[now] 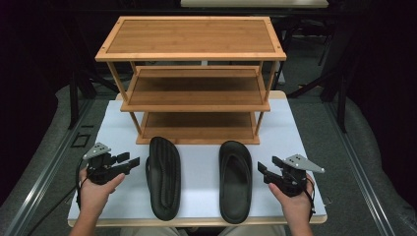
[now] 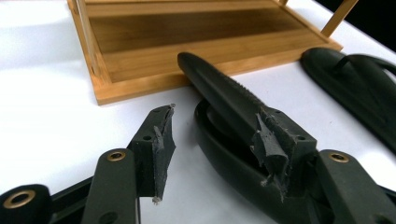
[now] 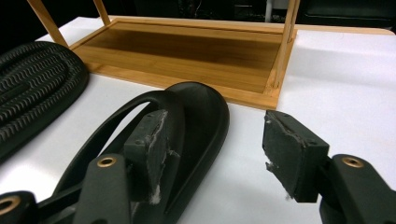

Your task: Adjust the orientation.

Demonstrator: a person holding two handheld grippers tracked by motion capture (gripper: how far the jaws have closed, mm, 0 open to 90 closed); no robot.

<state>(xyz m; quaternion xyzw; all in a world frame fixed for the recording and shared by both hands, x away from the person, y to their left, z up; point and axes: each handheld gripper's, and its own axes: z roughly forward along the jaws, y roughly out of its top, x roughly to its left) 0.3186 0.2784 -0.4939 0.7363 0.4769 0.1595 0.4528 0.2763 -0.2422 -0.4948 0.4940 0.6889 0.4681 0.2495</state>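
Nothing shelved yet: left sandal (image 1: 164, 177) sole-up, right sandal (image 1: 235, 181) strap-up, both flat on the tabletop (image 1: 118, 132) before the empty wooden rack (image 1: 196, 83). Left gripper (image 1: 129, 161) and right gripper (image 1: 263, 170) alongside, jaws apart, holding nothing. Grasping and placing both left to do.

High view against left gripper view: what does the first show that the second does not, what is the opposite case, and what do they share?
High view: the rack's top shelf and middle shelf, the left hand, the right hand and the open right claw.
Left gripper view: close up, the torn pads of the open left claw, jaws wide apart.
Shared: the bottom shelf, the sole-up slipper, the strap-up slipper and the white table.
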